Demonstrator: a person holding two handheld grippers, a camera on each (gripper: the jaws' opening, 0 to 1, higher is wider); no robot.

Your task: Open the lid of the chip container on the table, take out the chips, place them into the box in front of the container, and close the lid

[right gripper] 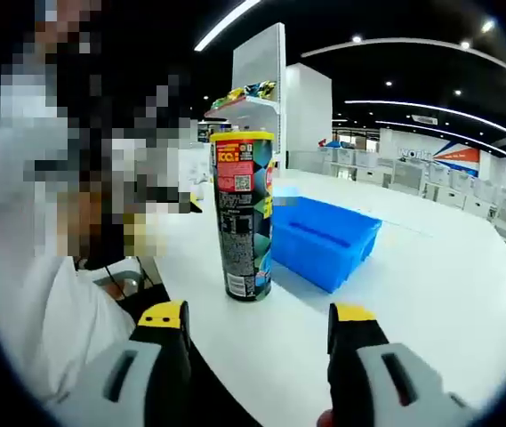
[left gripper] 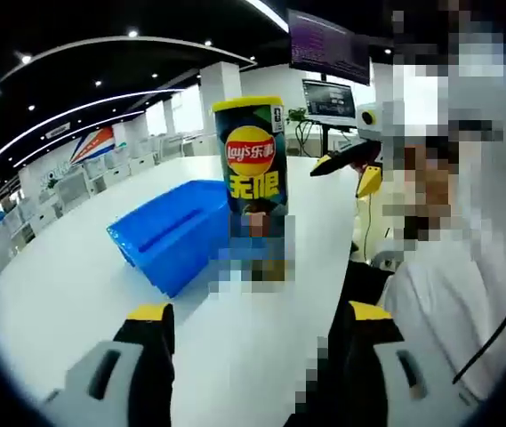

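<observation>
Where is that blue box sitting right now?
The blue box sits on the white table, right beside the upright chip can; in the right gripper view, right of the can.

Your left gripper [left gripper: 253,331] and right gripper [right gripper: 259,331] have grey bodies, black jaws, yellow tips; you wear white

We see the chip container [right gripper: 244,216] in glossy printed wrap with a smooth yellow plastic lid — beside it a blue box [right gripper: 324,237] of smooth plastic, both on the white table [right gripper: 430,302], faintly glossy.
</observation>
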